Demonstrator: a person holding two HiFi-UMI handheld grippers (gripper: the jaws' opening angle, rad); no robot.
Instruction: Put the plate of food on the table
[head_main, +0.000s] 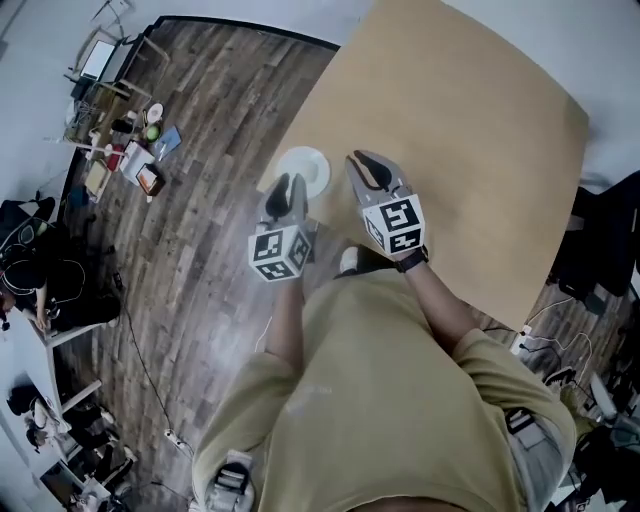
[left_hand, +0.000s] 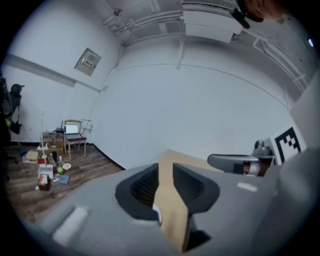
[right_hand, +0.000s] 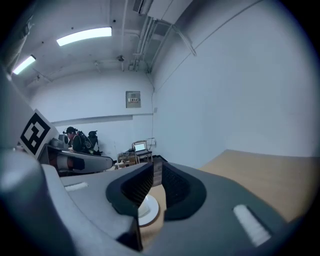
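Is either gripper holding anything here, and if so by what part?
Nothing is held. The left gripper and right gripper are empty, jaws apart; the plate sits on the table.

Laptop (left_hand: 71, 129) on chair (left_hand: 75, 138) nr white wall (left_hand: 200, 110), clutter (left_hand: 47, 167) on wood floor (left_hand: 95, 159) (green item (left_hand: 60, 170) among it).

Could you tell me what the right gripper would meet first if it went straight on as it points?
Probably nothing near: the right gripper sits above the table, aimed over the white plate; the way looks free to the far wall.
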